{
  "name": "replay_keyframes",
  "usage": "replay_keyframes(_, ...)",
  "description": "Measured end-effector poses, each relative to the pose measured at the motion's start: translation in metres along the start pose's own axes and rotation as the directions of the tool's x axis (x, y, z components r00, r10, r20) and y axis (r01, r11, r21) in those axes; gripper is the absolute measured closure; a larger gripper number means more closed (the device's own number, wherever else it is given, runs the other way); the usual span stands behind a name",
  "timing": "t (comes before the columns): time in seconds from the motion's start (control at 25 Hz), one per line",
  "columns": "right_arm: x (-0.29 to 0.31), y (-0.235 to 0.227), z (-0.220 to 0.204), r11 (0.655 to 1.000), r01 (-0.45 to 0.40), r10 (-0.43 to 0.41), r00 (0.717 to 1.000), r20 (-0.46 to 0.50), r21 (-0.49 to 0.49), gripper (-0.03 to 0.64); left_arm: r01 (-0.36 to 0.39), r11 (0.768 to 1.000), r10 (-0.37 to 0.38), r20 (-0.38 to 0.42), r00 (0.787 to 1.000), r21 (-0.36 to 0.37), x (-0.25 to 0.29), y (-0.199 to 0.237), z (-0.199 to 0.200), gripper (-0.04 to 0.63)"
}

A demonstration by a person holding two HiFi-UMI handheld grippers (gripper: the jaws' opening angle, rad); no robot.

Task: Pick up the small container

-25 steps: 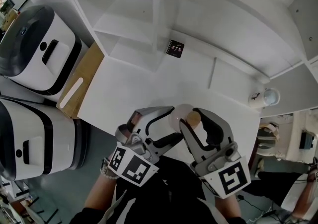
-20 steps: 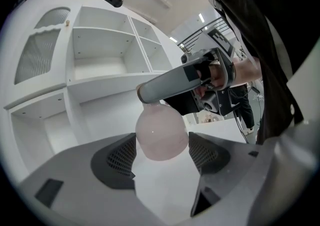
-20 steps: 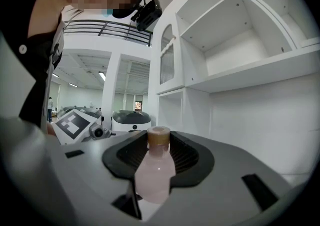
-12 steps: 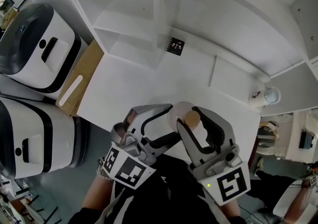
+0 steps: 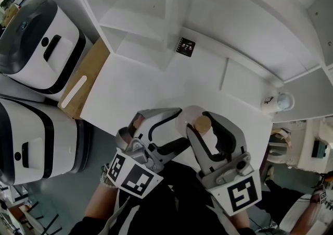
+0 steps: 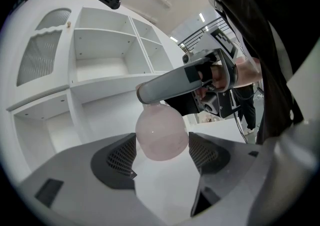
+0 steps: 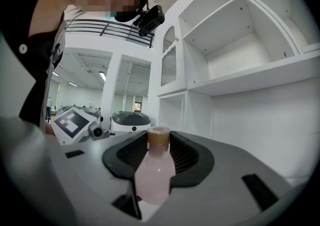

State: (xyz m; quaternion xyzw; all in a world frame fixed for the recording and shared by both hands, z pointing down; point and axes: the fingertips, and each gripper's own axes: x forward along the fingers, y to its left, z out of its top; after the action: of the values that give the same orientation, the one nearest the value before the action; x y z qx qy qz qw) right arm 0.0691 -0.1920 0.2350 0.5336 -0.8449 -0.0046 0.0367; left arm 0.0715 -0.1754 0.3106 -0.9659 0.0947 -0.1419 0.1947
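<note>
The small container (image 5: 190, 117) is a pale pink, translucent bottle with a tan cap, standing upright over the white table's (image 5: 140, 88) front edge. My right gripper (image 5: 201, 123) is shut on it. In the right gripper view the bottle (image 7: 155, 175) fills the gap between the dark pads (image 7: 192, 157). My left gripper (image 5: 184, 127) comes in from the left with its jaws on either side of the bottle's round body (image 6: 161, 137). The pads (image 6: 117, 157) sit right at its sides, and I cannot tell whether they press. A right finger (image 6: 175, 82) hides the bottle's neck in the left gripper view.
Two white-and-black appliances (image 5: 36, 51) (image 5: 31, 145) stand left of the table, with a wooden board (image 5: 86, 80) beside them. A white shelf unit (image 5: 140, 15) rises at the back, with a small black card (image 5: 184, 47) at its foot. A cup (image 5: 276, 102) sits far right.
</note>
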Motion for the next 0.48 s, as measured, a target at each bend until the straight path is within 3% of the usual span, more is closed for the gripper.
replay_keyframes(0.48, 0.0012, 0.0030, -0.0009, 1.000, 0.002, -0.002, 1.000, -0.009, -0.005, 0.472, -0.004, 1.000, 0.004, -0.002, 1.000, 0.002, -0.0023, -0.0001, -0.0015, 0.268)
